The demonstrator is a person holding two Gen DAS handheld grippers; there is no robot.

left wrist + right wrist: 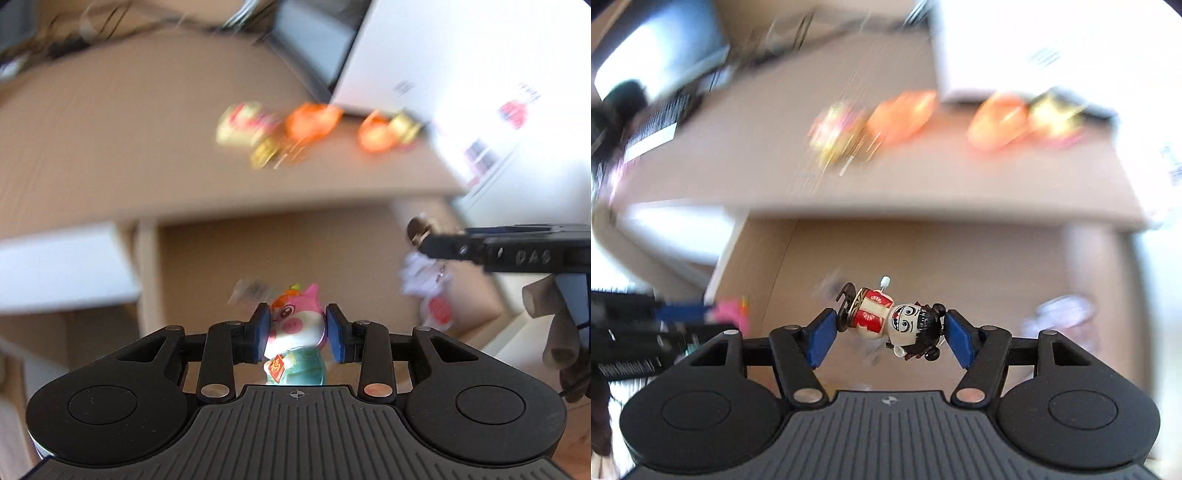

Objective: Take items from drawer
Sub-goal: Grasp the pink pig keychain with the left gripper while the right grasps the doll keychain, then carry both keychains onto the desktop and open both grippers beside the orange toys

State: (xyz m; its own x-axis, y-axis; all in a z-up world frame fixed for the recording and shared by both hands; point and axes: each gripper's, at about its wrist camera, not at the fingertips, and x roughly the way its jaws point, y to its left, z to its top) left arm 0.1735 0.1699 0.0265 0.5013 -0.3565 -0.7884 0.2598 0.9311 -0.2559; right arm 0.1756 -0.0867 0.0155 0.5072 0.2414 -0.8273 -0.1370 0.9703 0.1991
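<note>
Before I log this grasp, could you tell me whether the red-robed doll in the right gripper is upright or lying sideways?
Sideways: the doll lies across the right gripper, feet at one blue pad, dark hair at the other.

Glossy plastic pig figurine (pixel 295 328) and doll figurine (pixel 897 317) are catching light; blue pads (pixel 334 332) are looking matt, rubbery; worktop (pixel 129 129) is showing matt wood-tone; ribbed black gripper housing (pixel 295 424) matt.

I'm looking over a tan wooden counter (pixel 129 147), heavily blurred. A big white box (pixel 461 74) with printed labels sits at its far right, washed out by bright daylight. On the far left I make out a dark keyboard (pixel 661 118) and a monitor (pixel 665 55).
</note>
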